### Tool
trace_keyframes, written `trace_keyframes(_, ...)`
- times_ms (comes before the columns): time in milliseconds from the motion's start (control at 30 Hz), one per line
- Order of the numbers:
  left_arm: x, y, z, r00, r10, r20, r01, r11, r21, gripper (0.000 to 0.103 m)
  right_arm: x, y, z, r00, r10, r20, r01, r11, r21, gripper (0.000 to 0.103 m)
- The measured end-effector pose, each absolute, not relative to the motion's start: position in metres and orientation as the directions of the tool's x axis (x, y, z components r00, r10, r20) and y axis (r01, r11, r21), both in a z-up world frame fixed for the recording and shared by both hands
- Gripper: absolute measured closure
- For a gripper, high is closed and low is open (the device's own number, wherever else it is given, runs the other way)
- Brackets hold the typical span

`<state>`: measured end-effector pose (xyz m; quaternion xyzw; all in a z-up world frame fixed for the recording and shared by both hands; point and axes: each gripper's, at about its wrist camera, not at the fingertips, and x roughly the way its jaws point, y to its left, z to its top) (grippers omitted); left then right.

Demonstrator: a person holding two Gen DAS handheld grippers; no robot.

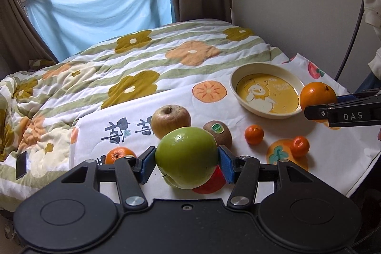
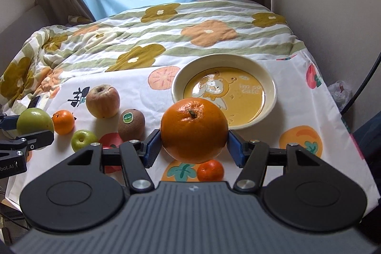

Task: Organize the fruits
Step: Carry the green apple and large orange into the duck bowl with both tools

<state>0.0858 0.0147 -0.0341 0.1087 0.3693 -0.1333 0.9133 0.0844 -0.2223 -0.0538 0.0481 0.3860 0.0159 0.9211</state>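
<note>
Left claw (image 1: 187, 162): clenched on the large green apple (image 1: 187, 160), its blue pads (image 1: 148, 163) pressed against the apple's two sides; the claw points down at a slant toward the bed.
Large green apple: held clear of the white printed cloth (image 1: 238, 142), in front of the kiwi (image 1: 218, 133) and the brownish apple (image 1: 170, 119).
Right claw (image 2: 193, 145): grasping the big orange (image 2: 193, 130), stem end up, a blue pad on each side; it too slants downward.
Big orange: lifted off the cloth, just in front of the near rim of the cream bowl (image 2: 178, 85) in the right wrist view.
Bowl: empty of fruit, yellow inside with a cartoon duck, standing on the cloth toward the wall side.
Fruit on the cloth: the brownish apple, the kiwi with a green sticker, a small green apple (image 2: 82, 140), a tangerine (image 2: 63, 122) on the left, two small tangerines (image 1: 254, 134) (image 1: 299, 146) nearer the bowl.
Claws to each other: well apart, each showing at the edge of the other's view, both gripping.
Bed: flowered striped quilt (image 1: 142, 58) behind the cloth; a dark phone (image 1: 21, 164) lies on the quilt at the left.
</note>
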Motion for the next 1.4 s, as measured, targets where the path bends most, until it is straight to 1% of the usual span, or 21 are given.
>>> trace_keyframes(300, 0.101, -0.056, -0.023, 0.716, -0.113, -0.689, 0.225, 0.971, 0.075, 0.043, 0.105, -0.301, -0.037, 0.707, 0.118, -0.697, -0.068, 0.993, 0.1, 0.029)
trace_keyframes(600, 0.145, -0.123, -0.032, 0.717, -0.109, -0.688, 0.204, 0.977, 0.058, 0.043, 0.153, -0.361, -0.041, 0.699, 0.154, -0.698, -0.144, 0.987, 0.073, 0.029)
trace_keyframes(933, 0.215, -0.166, -0.061, 0.695, -0.122, -0.709, 0.269, 0.958, 0.1, 0.043, 0.207, -0.378, -0.065, 0.683, 0.185, -0.707, -0.159, 0.982, 0.103, 0.029)
trace_keyframes(1167, 0.264, -0.187, -0.091, 0.653, -0.147, -0.743, 0.357, 0.925, 0.131, 0.043, 0.239, -0.381, -0.081, 0.67, 0.172, -0.722, -0.117, 0.985, 0.126, 0.029)
trace_keyframes(1400, 0.292, -0.202, -0.117, 0.616, -0.16, -0.772, 0.421, 0.895, 0.15, 0.043, 0.258, -0.383, -0.093, 0.658, 0.145, -0.739, -0.083, 0.989, 0.12, 0.029)
